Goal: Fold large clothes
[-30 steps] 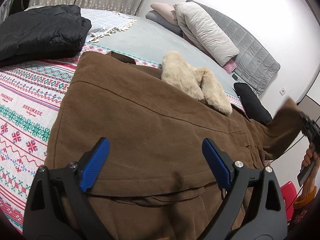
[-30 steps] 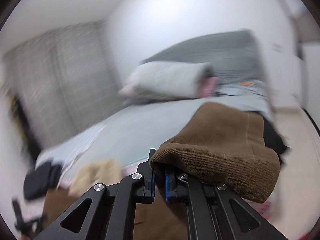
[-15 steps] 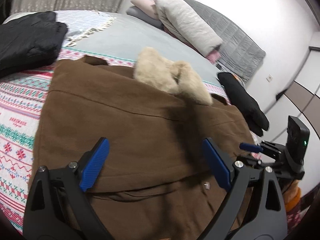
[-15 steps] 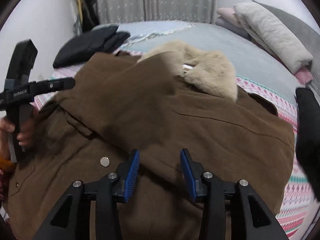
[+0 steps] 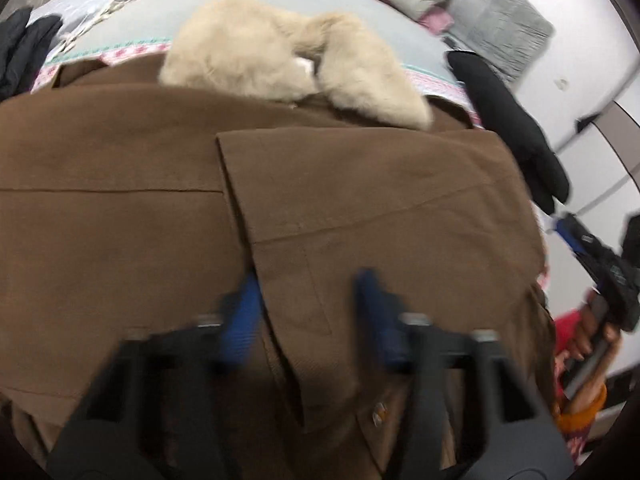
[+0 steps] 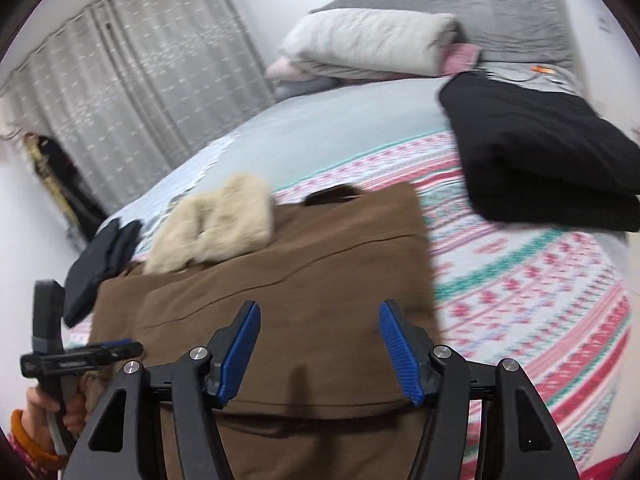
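Note:
A large brown coat [image 5: 160, 208] with a cream fur collar [image 5: 288, 60] lies on the patterned bedspread [image 6: 540, 300], with its right sleeve [image 5: 380, 208] folded across the front. My left gripper [image 5: 308, 312] is open, blurred, and hovers low over the folded sleeve's edge. My right gripper [image 6: 320, 344] is open and empty above the coat's [image 6: 320, 272] right side; the collar [image 6: 216, 224] shows beyond it. The right gripper also shows at the right edge of the left wrist view [image 5: 592, 256]. The left gripper shows in the right wrist view [image 6: 116, 346].
A folded black garment [image 6: 540, 156] lies on the bed to the right of the coat. Another dark garment [image 6: 100, 256] lies to the left. Pillows [image 6: 372, 44] and a grey headboard [image 6: 500, 4] are at the far end. Curtains [image 6: 132, 80] hang at the back left.
The right gripper has let go of the sleeve, opened wider and pulled back to the coat's right side. The left gripper has moved forward and down toward the folded sleeve, its jaws narrower.

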`<state>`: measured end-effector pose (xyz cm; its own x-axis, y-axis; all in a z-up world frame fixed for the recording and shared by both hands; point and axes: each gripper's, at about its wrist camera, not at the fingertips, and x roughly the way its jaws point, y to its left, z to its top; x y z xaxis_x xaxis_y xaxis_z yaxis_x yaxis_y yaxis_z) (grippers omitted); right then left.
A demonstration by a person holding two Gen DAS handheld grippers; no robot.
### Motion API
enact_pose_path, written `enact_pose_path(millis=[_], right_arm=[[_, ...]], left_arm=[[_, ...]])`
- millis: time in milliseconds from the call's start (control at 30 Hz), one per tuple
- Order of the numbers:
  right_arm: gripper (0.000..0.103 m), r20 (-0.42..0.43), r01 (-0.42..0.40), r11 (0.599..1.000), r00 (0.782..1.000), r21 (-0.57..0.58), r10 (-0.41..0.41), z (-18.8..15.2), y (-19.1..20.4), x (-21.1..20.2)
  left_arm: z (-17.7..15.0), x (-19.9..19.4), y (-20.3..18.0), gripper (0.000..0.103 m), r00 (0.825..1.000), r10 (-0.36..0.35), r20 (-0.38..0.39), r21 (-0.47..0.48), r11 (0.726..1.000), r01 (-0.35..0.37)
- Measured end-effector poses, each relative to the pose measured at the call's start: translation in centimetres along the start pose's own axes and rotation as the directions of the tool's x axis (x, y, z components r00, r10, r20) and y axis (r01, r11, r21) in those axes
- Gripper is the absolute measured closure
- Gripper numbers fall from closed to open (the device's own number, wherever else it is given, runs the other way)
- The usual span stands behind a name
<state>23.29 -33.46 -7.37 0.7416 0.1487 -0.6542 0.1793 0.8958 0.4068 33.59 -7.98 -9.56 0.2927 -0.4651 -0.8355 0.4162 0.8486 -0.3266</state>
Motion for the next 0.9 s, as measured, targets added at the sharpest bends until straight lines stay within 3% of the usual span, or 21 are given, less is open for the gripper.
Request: enact_pose_path(millis=[33, 100, 167, 233, 300, 367, 433, 533, 633, 733, 800, 900], right_arm=[[0.04, 0.02, 0.015, 1.0, 1.0, 0.018, -0.016, 0.2, -1.1, -0.7], [0.04, 0.063, 0.034, 0.998, 0.997, 0.058, -0.038, 0.4, -2.7, -2.0], [0.04, 0.099, 0.051, 0.992, 0.993, 0.114, -0.062, 0.8, -4.4, -2.8], [0.04, 0.108, 0.052, 0.987, 0.992, 0.155, -0.069, 0.7, -5.2, -3.0], [0.041, 0.085, 0.066, 0.986, 0.993, 0.151, -0.08, 0.7, -5.5, -2.5], [0.042, 0.036, 0.125, 0.986, 0.991, 0.114, -0.129, 0.5, -5.0, -1.4], [0.043, 0.028, 0.14, 0.988, 0.99, 0.062, -0.141, 0.3, -4.1, -1.2], [0.043, 0.03, 0.094, 0.995, 0.995, 0.028, -0.095, 0.1, -2.5, -0.8], [0.043, -0.01, 0.062, 0.997, 0.998, -0.038, -0.062, -0.5, -0.5, 1.1], [0.043, -0.102, 0.095, 0.989, 0.989, -0.112, -0.106, -1.9, 0.5, 3.9], [0.044, -0.18, 0.173, 0.975, 0.964, -0.142, -0.198, -2.9, 0.0, 5.8], [0.043, -0.164, 0.204, 0.961, 0.958, -0.185, -0.235, -3.4, 0.1, 6.2]], left_arm=[[0.0, -0.4, 0.0, 0.089, 0.999, -0.013, 0.04, -0.01, 1.0, 0.013], [-0.3, -2.9, -0.2, 0.092, 0.984, -0.023, 0.177, -0.019, 0.999, 0.026], [-0.6, -4.5, -0.7, 0.092, 0.96, 0.036, 0.278, 0.005, 0.999, -0.039], [-0.3, -3.7, -1.0, 0.086, 0.948, 0.176, 0.264, 0.032, 0.981, -0.191], [-0.1, -2.5, -0.4, 0.084, 0.944, 0.25, 0.215, 0.014, 0.966, -0.259], [-0.1, -2.5, -0.4, 0.084, 0.928, 0.308, 0.209, 0.004, 0.949, -0.316], [-0.4, -4.2, -0.7, 0.082, 0.921, 0.265, 0.287, -0.008, 0.962, -0.274], [-0.3, -5.3, -1.5, 0.067, 0.926, 0.155, 0.344, 0.023, 0.985, -0.173], [-0.3, -3.5, -1.6, 0.066, 0.945, 0.103, 0.309, 0.066, 0.989, -0.129], [-1.1, 0.1, 0.0, 0.066, 0.97, 0.115, 0.213, 0.059, 0.99, -0.13], [-1.6, 0.3, 0.5, 0.066, 0.966, 0.081, 0.244, 0.059, 0.993, -0.098], [-1.5, 0.2, 0.0, 0.065, 0.965, 0.097, 0.242, 0.069, 0.991, -0.117]])
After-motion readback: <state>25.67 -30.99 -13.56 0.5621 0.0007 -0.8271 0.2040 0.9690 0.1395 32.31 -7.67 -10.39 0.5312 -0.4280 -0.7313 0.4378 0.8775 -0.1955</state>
